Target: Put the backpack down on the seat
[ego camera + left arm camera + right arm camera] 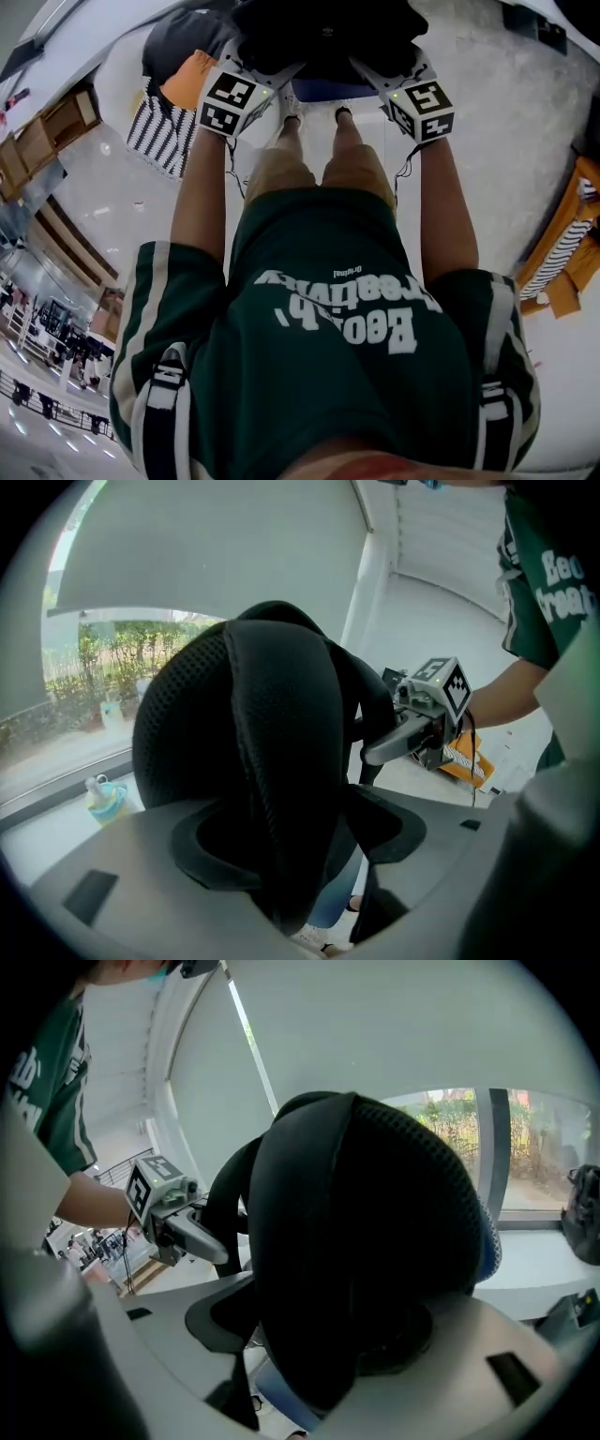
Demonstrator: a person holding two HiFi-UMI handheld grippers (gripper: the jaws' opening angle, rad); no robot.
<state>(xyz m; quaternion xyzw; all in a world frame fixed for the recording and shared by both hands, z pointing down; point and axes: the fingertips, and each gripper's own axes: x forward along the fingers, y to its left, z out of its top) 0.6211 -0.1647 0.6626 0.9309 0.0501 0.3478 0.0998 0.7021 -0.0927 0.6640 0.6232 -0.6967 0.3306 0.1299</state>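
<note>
As backpack (323,33) straps (281,780) run between them, left gripper (272,80), right gripper (380,77) open at seat (319,91) edge.

Left claw (270,77) and right claw (373,73) flank the black backpack (323,33).

shirt (328,375): dark green, white lettering, white-striped sleeves | shorts (314,178): tan | left gripper (300,841), right gripper (319,1330): grey, black-white marker cubes (230,101)

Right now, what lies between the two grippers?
The backpack lies between the left gripper and the right gripper; the head view shows it.
</note>
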